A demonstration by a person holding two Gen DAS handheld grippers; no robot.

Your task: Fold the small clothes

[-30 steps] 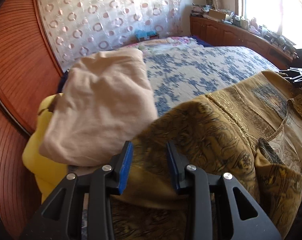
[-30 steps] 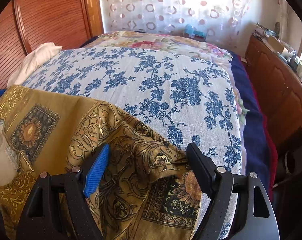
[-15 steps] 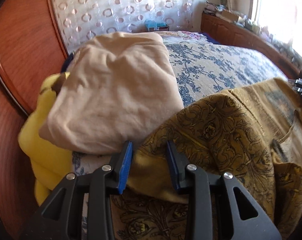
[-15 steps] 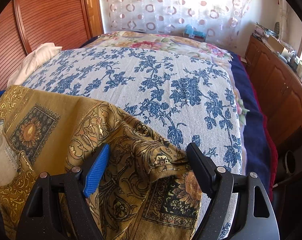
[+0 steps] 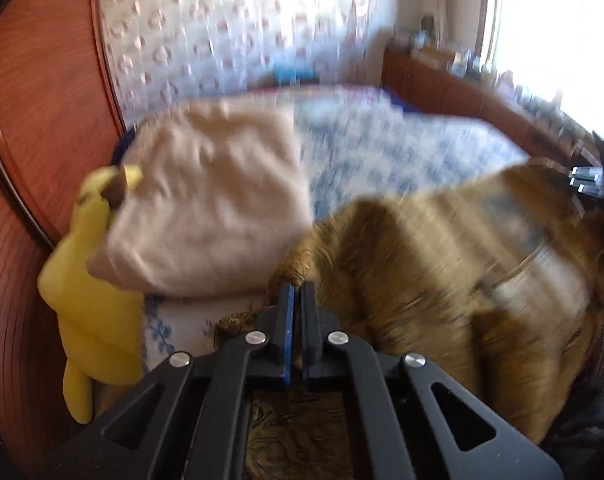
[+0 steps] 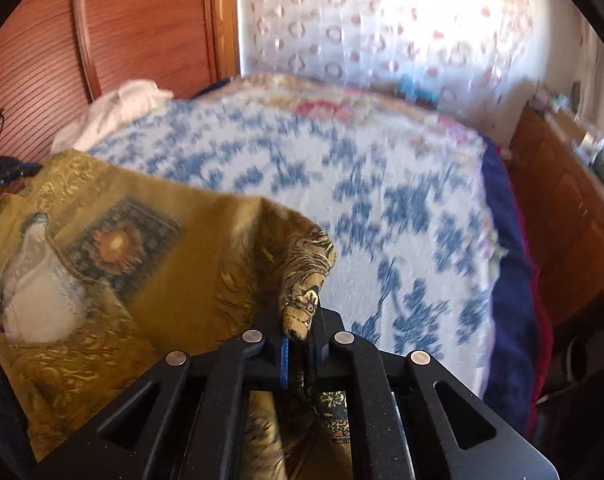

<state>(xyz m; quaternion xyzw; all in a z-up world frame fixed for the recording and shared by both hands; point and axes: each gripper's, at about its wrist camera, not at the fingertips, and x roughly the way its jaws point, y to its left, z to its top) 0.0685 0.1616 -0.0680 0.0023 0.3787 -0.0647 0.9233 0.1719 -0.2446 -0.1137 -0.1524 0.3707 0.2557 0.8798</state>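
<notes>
Both grippers clamped on the gold patterned garment

The left gripper [image 5: 296, 292] has its jaws pressed together, with only a thin slit between the blue pads, and a pinch of the gold patterned garment [image 5: 442, 264] caught at the tips. From those fingers the cloth spreads away to the right and forward, blurred, and more of it hangs below the jaws. Just left of the fingertips and ahead lies a folded beige cloth [image 5: 209, 200], resting on a yellow cloth [image 5: 89, 312] that sticks out further left beside the wooden wall panel [image 5: 33, 100].

The right gripper [image 6: 302, 332] is likewise pinched tight on a bunched fold of the same garment [image 6: 149, 280], whose nub pokes up just past the fingertips. The rest of it runs off to the left of these fingers, showing a sunflower square and a pale neckline patch. Ahead and to the right of the tips stretches the blue-flowered bedspread [image 6: 362, 184], on which the garment lies. At the far left edge, across the cloth, part of the other gripper shows
</notes>
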